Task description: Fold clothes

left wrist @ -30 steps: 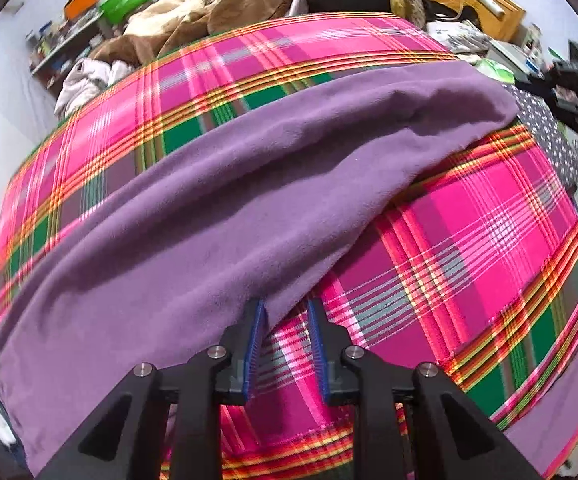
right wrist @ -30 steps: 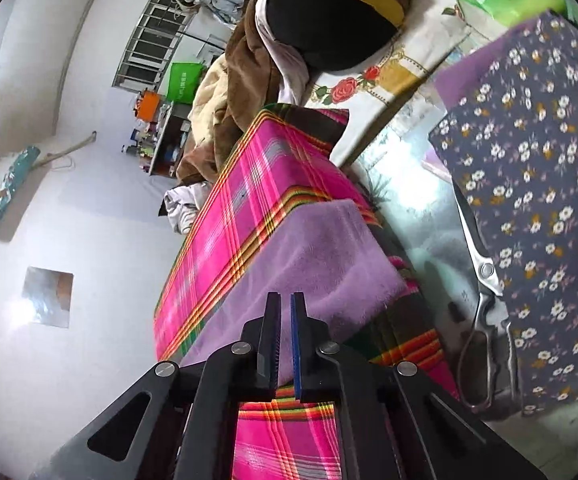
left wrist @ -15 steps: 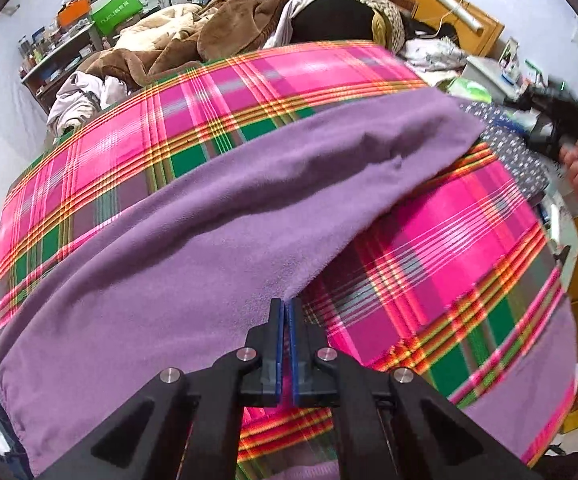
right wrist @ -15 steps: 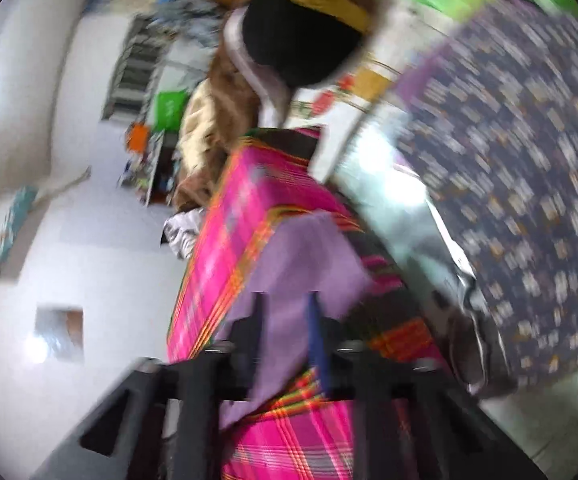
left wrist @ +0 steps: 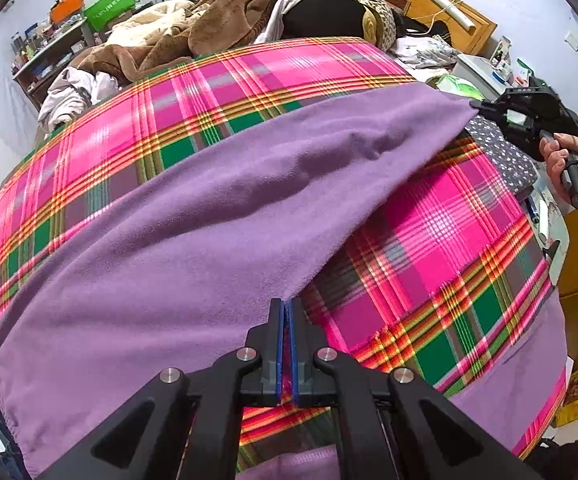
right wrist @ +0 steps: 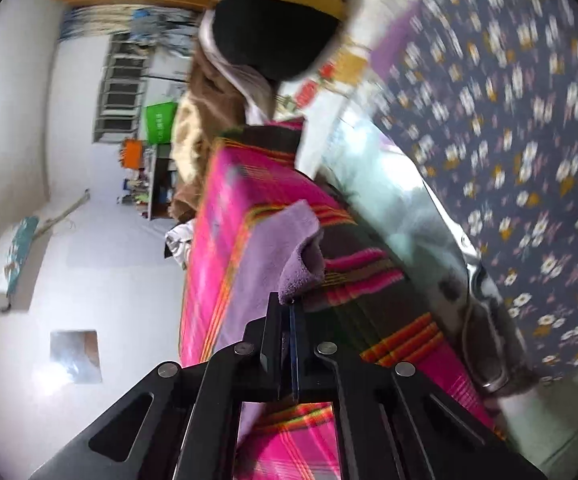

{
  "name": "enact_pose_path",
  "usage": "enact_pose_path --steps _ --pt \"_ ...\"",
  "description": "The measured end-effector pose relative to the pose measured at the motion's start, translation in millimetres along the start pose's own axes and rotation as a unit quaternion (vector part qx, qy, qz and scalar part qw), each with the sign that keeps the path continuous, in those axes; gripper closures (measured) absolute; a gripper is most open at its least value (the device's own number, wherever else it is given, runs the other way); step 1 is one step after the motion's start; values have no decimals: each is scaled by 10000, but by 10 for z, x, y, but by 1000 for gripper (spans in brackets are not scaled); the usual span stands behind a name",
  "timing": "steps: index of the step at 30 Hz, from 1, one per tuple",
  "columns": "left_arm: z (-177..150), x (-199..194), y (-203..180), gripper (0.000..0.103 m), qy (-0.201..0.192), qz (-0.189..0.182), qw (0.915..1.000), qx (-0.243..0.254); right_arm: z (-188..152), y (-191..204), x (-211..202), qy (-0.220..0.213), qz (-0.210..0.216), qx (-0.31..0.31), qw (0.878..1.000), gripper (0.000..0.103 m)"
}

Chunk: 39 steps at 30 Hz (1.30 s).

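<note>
Purple garment point(left wrist: 193, 216) lying diagonally across pink plaid blanket point(left wrist: 429, 240). Left gripper point(left wrist: 287, 308) fingers pinching near edge of purple garment. Right gripper point(right wrist: 287, 312) fingers clamping garment's far corner, cloth bunching there. Floral cloth point(right wrist: 509, 120) lying beside blanket.

Left wrist view: bright, even, sharp; soft glare on the pink plaid blanket point(left wrist: 429, 224) ahead-right of the tool, faint shadow under the purple cloth point(left wrist: 193, 216) edge. Heavy fisheye bend + dark vignette at corners. Right wrist view: strong motion blur, esp. floral fabric point(right wrist: 509, 128) at upper right; blown-out glare patch on white floor point(right wrist: 73, 354), left of tool.
</note>
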State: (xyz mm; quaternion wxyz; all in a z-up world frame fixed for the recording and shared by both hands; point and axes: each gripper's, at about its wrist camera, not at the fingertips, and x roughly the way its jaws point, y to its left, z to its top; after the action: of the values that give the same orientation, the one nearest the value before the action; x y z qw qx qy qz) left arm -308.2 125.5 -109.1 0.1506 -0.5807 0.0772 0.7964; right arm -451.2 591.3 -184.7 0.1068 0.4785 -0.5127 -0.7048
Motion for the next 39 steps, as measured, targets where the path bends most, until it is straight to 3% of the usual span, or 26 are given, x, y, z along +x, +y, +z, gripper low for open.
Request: enact_pose_path --steps 5,8,12,16,18,20,25,30,32,34,37,39 --pt "-39 225 -3 101 351 -195 9992 -17 -25 -81 -75 55 -393 -143 9991 99" --pt "-60 291 22 100 469 -260 9985 -111 -43 -208 -16 229 -630 4 9978 92" --pt "-87 234 31 100 502 -385 9979 -117 -58 -270 -211 -157 -972 -14 9951 84" --pt "-114 180 9 100 494 -425 9978 -128 -120 -9 -346 -430 -1090 -598 9913 84" --pt "-83 105 9 100 332 -505 9977 -295 -246 284 -256 -278 -1143 -1341 9840 84" --pt "-39 55 16 100 179 -468 9977 -452 -468 594 -52 56 -1212 -2213 9676 84" --pt "3 143 112 100 186 -26 9962 -851 -1088 1119 633 885 -1509 -3800 9083 83" --pt "-132 330 200 100 553 -52 9925 -1086 -1397 1310 1073 1075 -1923 -4806 8488 87" --pt "-189 322 169 100 488 -43 9934 -1035 -1486 1370 1222 1110 -2101 -5132 8248 88" --pt "-222 292 164 100 476 -118 9928 -1095 -1443 1416 1204 1050 -2290 -5106 8221 85" --pt "-314 254 206 100 472 -251 9905 -1270 -1506 1555 1136 1028 -2041 -5114 8284 84" --pt "-381 240 226 100 485 -251 9893 -1351 -1653 1616 1209 1145 -1940 -5326 8158 84"
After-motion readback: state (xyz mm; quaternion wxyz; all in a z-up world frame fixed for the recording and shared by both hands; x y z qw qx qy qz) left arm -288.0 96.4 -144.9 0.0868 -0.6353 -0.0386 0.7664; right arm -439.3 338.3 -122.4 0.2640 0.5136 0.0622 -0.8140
